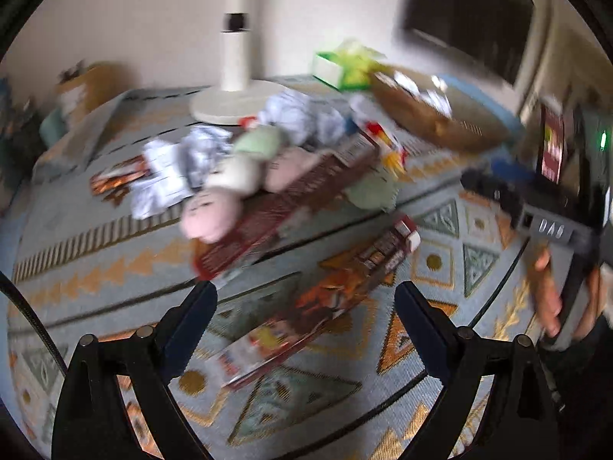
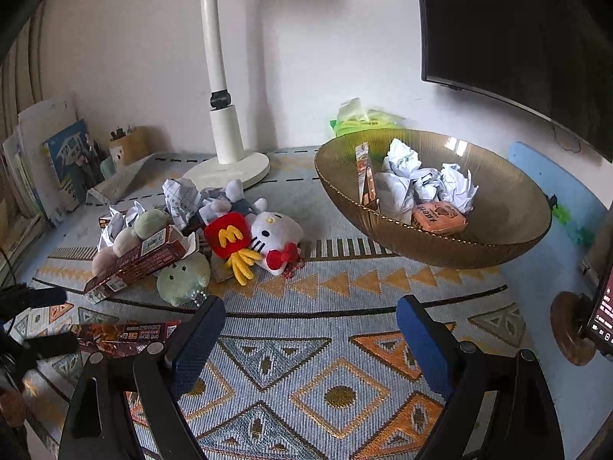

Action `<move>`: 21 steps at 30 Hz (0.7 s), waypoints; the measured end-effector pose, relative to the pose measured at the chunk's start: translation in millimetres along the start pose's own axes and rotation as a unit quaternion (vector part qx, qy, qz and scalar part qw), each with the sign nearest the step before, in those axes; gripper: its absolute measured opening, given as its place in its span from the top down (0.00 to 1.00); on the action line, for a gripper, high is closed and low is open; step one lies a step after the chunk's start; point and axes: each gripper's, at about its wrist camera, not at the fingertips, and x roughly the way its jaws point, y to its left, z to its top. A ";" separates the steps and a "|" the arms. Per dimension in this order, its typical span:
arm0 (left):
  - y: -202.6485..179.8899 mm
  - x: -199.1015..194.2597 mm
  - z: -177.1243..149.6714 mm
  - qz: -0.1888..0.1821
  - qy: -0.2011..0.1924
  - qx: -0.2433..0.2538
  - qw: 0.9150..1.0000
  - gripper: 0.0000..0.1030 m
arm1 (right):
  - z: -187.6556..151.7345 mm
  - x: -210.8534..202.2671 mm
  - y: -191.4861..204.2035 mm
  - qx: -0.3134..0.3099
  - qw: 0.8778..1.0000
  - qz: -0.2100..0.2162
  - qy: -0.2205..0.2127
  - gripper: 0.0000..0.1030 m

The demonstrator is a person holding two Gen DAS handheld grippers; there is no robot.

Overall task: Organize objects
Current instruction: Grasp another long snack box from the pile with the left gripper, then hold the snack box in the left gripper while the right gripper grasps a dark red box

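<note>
My left gripper (image 1: 306,287) hovers open over the patterned mat, a flat orange-red snack packet (image 1: 306,306) lying on the mat between its wide jaws, pads clear of it. Behind it sits a blurred pile: a long brown box (image 1: 291,199), a pink plush (image 1: 207,214) and crumpled paper (image 1: 191,157). My right gripper (image 2: 312,303) stands open above bare mat with nothing between its fingers. Ahead on the right a brown bowl (image 2: 509,207) holds crumpled paper (image 2: 421,180) and an orange packet (image 2: 438,218). A white cat plush (image 2: 276,235) and a brown box (image 2: 134,260) lie left.
A white lamp base (image 2: 230,168) stands at the back, with a green tissue pack (image 2: 360,122) behind the bowl. Books (image 2: 69,165) lean at the far left. A dark monitor (image 2: 517,38) hangs at the upper right, and a phone on a stand (image 2: 605,314) sits at the right edge.
</note>
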 end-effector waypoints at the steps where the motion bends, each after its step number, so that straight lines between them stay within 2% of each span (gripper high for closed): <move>1: -5.4 5.4 1.2 -0.002 0.008 0.015 1.000 0.22 | 0.0 0.1 0.4 0.000 1.000 0.000 0.000 0.12; 5: -21.1 23.2 -0.9 0.005 0.044 0.064 0.997 0.42 | -0.2 -0.1 0.9 -0.003 1.000 0.002 0.000 0.12; 6: -24.3 24.1 -3.6 0.003 0.048 0.074 0.996 0.50 | -0.4 -0.4 1.8 -0.004 1.000 0.002 0.000 0.12; 7: -26.1 21.7 -5.0 -0.003 0.043 0.078 0.996 0.60 | -0.5 -0.5 2.2 -0.005 1.000 0.003 -0.001 0.12; 8: -27.7 20.5 -6.0 -0.010 0.044 0.079 0.996 0.62 | -0.5 -0.5 2.8 -0.007 1.000 0.003 -0.001 0.12; 12: -28.0 13.4 -11.0 -0.004 0.031 0.059 0.998 0.86 | -0.8 -0.8 6.3 -0.012 1.000 -0.001 -0.002 0.12; 16: -8.3 -1.9 -24.5 -0.006 0.012 -0.005 1.000 0.86 | -1.1 -0.7 7.7 -0.018 1.000 0.003 0.000 0.12; 18: 4.8 -15.1 -33.4 -0.022 -0.004 -0.043 0.999 0.86 | -0.9 0.8 8.0 -0.024 1.000 0.010 0.004 0.12; 21: 23.8 -32.9 -45.4 -0.017 -0.019 -0.083 0.996 0.86 | 0.5 6.8 12.8 -0.039 0.999 0.030 0.024 0.12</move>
